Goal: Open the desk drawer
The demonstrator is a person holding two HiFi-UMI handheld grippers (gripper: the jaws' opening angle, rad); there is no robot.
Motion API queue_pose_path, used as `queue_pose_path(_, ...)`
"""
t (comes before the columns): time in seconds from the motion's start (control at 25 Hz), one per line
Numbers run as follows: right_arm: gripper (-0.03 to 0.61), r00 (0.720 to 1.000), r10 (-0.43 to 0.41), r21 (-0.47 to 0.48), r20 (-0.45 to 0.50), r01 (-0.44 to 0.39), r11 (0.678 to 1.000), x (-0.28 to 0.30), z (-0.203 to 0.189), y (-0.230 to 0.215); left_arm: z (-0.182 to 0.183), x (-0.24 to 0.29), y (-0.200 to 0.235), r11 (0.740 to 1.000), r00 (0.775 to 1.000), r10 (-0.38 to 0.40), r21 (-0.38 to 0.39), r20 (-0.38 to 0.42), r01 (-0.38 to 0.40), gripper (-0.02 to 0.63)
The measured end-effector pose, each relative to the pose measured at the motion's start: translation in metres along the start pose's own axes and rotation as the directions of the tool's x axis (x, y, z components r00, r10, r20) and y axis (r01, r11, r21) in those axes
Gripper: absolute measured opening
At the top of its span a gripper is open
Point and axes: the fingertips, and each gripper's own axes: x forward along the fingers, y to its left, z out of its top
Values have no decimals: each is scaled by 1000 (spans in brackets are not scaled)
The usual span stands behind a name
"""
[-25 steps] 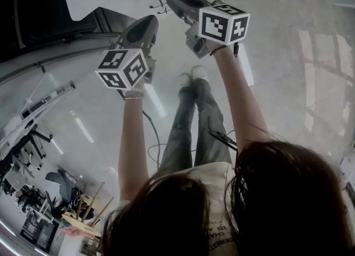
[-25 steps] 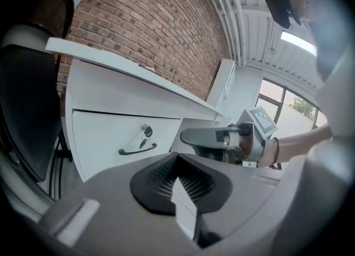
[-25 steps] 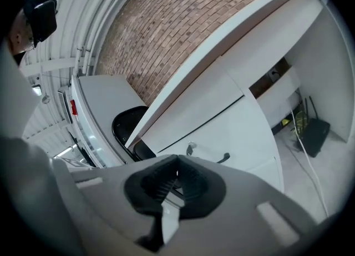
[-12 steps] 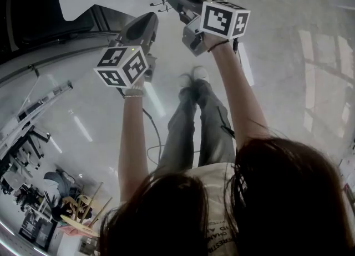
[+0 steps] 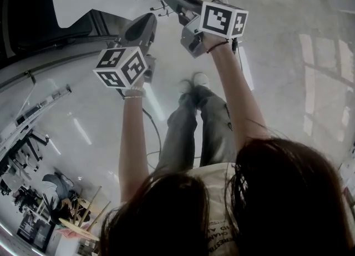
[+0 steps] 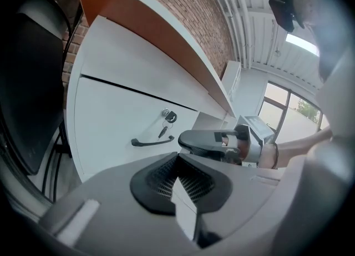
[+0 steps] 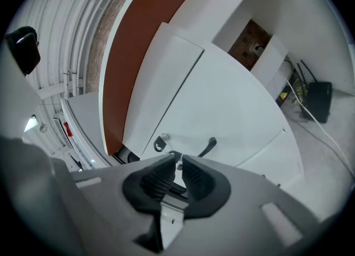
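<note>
The right gripper is opening its jaws. They are standing only a narrow slit apart, with nothing between the pads. Its tips are pointing at the white front of the drawer, close to the dark handle but not touching it. The left gripper is pressing its jaws together on nothing and is hanging just beside the right one, a little further back from the drawer. The drawer is sitting shut under the table top, with a thin dark seam along its upper edge, so anything inside is hidden. A key is dangling from the lock just above the handle.
</note>
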Motion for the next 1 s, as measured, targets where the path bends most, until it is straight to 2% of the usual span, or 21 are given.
queue_pose_path(0.28,69,999,-23,87,24,21,996,12,-2,-20,-2,9,11,1000,1000,3,-12,7,-3,-2)
queue_pose_path(0.6,132,998,-45,134,44,38,990,20,-6,-38,-15,13,23,1000,1000,20,-12,4,-20,-2)
queue_pose_path(1.0,138,998,-20,189,57,9,982,27,-6,-40,-17,18,25,1000,1000,28,-11,14,-28,-2)
